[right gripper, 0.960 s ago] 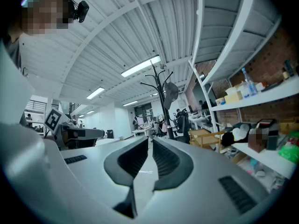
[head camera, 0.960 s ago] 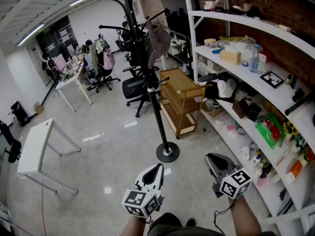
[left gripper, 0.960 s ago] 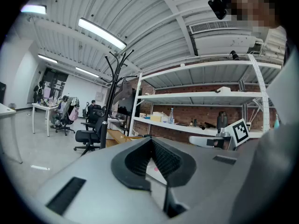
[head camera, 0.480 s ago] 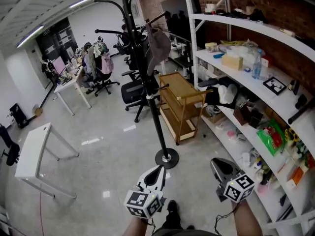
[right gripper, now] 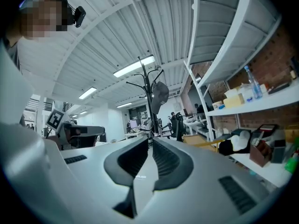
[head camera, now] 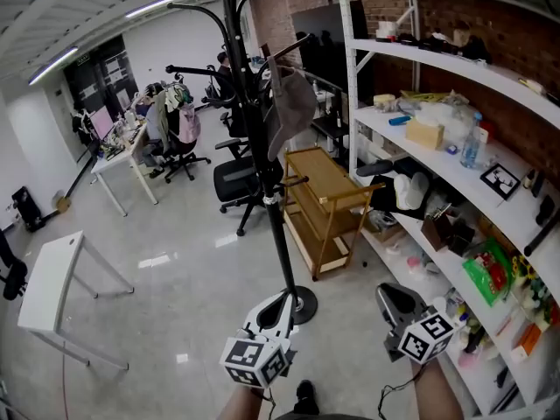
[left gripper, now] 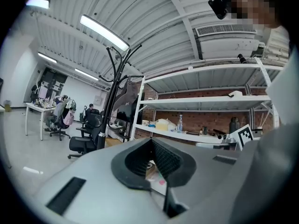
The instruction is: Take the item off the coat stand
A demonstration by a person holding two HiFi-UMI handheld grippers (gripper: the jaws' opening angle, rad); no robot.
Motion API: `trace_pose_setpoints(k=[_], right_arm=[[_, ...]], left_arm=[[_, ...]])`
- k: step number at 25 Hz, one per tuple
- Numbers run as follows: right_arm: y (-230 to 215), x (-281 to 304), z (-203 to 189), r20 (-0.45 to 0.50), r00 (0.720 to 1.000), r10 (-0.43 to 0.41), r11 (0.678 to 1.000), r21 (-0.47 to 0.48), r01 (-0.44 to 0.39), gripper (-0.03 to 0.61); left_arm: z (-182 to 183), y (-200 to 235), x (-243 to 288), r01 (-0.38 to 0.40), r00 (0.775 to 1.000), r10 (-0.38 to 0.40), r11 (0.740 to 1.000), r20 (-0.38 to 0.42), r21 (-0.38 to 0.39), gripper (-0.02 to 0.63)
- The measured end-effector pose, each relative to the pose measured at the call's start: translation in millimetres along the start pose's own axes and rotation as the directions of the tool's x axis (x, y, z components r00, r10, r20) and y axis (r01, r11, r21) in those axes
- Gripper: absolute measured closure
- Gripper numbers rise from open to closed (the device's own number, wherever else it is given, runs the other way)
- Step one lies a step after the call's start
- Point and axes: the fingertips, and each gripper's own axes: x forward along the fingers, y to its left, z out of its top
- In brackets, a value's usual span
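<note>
Black metal coat stand (head camera: 282, 239) w/ grey cap (head camera: 290, 108) is seen nearer vs. before, base by left gripper (head camera: 281, 298). Left gripper & right gripper (head camera: 386, 290) jaws are held together, empty. Glossy grey floor (head camera: 175, 269) is left open; white metal shelving (head camera: 353, 68) edges rt.

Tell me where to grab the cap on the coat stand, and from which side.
Probably pinch the loose lower edge of the cap, coming from the shelving side. It hangs limp from an upper hook of the coat stand on that side, so lifting up and outward should clear the hook.
</note>
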Motion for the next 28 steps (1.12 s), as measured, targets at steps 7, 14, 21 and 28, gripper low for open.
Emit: trace_pose_setpoints(k=[7, 14, 21, 28], right_arm=[[-15.3, 51.1, 23.3, 0.032, 0.999, -0.005, 1.000, -0.006, 0.006, 0.543], [-17.3, 104.7, 36.8, 0.047, 0.999, 0.000, 1.000, -0.026, 0.002, 0.543], [-17.8, 155.7, 53.4, 0.080, 0.997, -0.011, 0.999, -0.041, 0.015, 0.543], [-24.0, 188.1, 53.1, 0.095, 0.995, -0.025, 0.999, -0.037, 0.029, 0.543]], left_arm=[[22.0, 35.3, 44.8, 0.012, 1.000, -0.012, 1.000, 0.003, 0.002, 0.607], [36.9, 75.3, 73.9, 0.034, 0.999, -0.034, 0.999, 0.027, -0.005, 0.607], [39.0, 123.6, 97.3, 0.042, 0.999, -0.041, 0.999, 0.034, -0.027, 0.607], [43.6, 152.3, 117.5, 0.062, 0.998, -0.061, 0.998, 0.026, -0.031, 0.607]])
